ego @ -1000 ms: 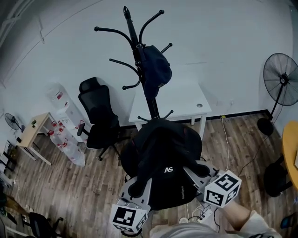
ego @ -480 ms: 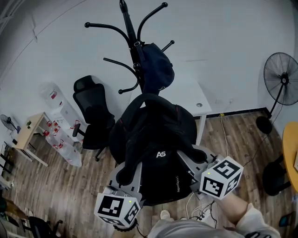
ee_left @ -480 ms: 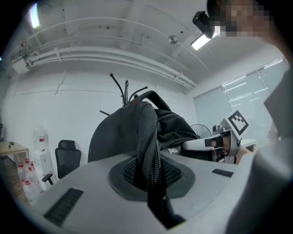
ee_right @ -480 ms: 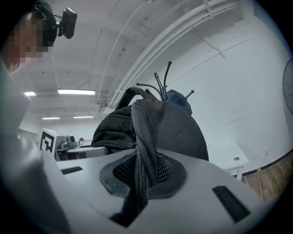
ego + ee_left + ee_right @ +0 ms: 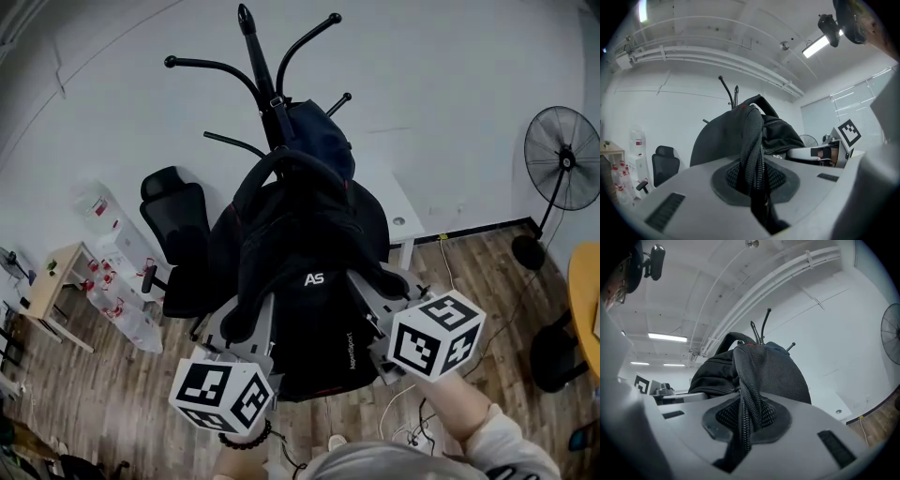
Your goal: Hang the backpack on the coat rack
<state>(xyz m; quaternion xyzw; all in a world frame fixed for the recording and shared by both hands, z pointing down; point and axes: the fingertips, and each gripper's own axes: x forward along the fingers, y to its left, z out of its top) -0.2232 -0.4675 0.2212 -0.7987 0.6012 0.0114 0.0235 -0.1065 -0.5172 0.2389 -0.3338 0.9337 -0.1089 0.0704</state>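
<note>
Now the left gripper [image 5: 754, 185] and right gripper [image 5: 744, 420] each have jaws pinching one of two mesh straps [image 5: 753, 140], holding the one black backpack [image 5: 309, 272] aloft at 6 o'clock from the single coat rack [image 5: 257, 58].

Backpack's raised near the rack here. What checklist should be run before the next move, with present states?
1. Left gripper shut on the left strap: ok.
2. Right gripper shut on the right strap: ok.
3. Top handle of the backpack stands open, up toward the coat rack: ok.
4. A free hook to aim for: ok; a dark bag already hangs on the rack's right side.
5. Gap between handle and hook: cannot tell.
</note>
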